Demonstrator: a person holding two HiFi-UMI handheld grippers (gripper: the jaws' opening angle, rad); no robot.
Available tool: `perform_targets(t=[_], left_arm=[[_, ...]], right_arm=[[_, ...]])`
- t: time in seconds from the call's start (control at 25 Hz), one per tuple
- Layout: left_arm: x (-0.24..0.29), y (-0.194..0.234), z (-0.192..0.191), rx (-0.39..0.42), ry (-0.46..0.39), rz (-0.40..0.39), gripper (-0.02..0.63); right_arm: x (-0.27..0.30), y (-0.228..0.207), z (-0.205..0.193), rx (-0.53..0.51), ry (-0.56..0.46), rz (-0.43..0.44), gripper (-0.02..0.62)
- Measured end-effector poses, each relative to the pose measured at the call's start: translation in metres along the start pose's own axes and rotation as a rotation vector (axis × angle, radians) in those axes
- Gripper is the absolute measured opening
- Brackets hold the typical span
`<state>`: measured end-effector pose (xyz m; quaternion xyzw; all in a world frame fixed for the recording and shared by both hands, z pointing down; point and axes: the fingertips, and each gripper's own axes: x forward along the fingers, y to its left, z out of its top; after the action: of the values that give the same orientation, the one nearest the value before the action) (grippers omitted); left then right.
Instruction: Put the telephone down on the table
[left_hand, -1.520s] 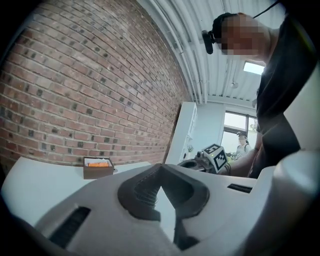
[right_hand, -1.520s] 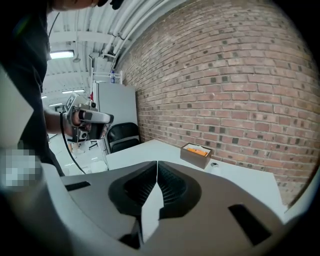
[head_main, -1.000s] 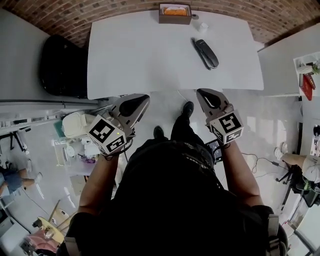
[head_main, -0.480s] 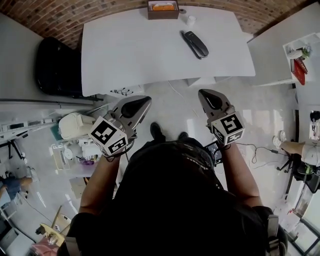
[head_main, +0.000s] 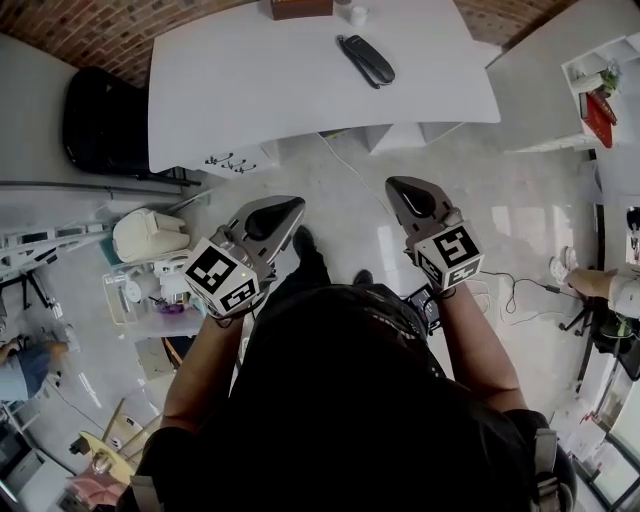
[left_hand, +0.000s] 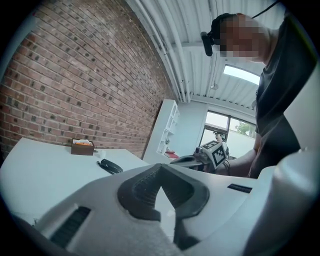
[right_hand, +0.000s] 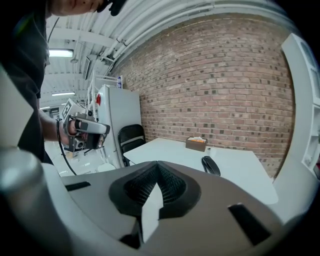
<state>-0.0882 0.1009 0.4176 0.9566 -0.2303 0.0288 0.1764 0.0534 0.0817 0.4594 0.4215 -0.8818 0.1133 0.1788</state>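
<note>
The black telephone (head_main: 366, 60) lies flat on the white table (head_main: 250, 100), toward its far right part, with nothing touching it. It also shows small in the left gripper view as the telephone (left_hand: 110, 166) and in the right gripper view as the telephone (right_hand: 210, 165). My left gripper (head_main: 290, 207) and right gripper (head_main: 400, 187) hang over the floor, well short of the table's near edge. Both are shut with nothing between the pads. In their own views the left gripper (left_hand: 159, 167) and right gripper (right_hand: 157, 164) point toward the table.
A brown box (head_main: 300, 8) and a small white cup (head_main: 357, 14) stand at the table's far edge. Left of the table is a black chair (head_main: 100, 125). White shelving (head_main: 600, 90) stands at the right, and a cable (head_main: 350, 180) runs across the floor by the table.
The table and telephone have slid toward the top of the head view as the person steps back. Both grippers have gone back with the person and stay shut.
</note>
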Motion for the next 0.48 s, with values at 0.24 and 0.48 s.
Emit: perform_targets(t=[0.24,0.48], left_arm=[[0.019,-0.075,-0.023,0.015,0.007,0.014,0.008],[0.029,-0.151,-0.05,0.032,-0.013,0.05,0.008]], right_arm=[[-0.069,0.01,-0.024,0.004,-0.033,0.036,0.015],[-0.132,0.037,-0.058,-0.015,-0.046,0.093,0.015]])
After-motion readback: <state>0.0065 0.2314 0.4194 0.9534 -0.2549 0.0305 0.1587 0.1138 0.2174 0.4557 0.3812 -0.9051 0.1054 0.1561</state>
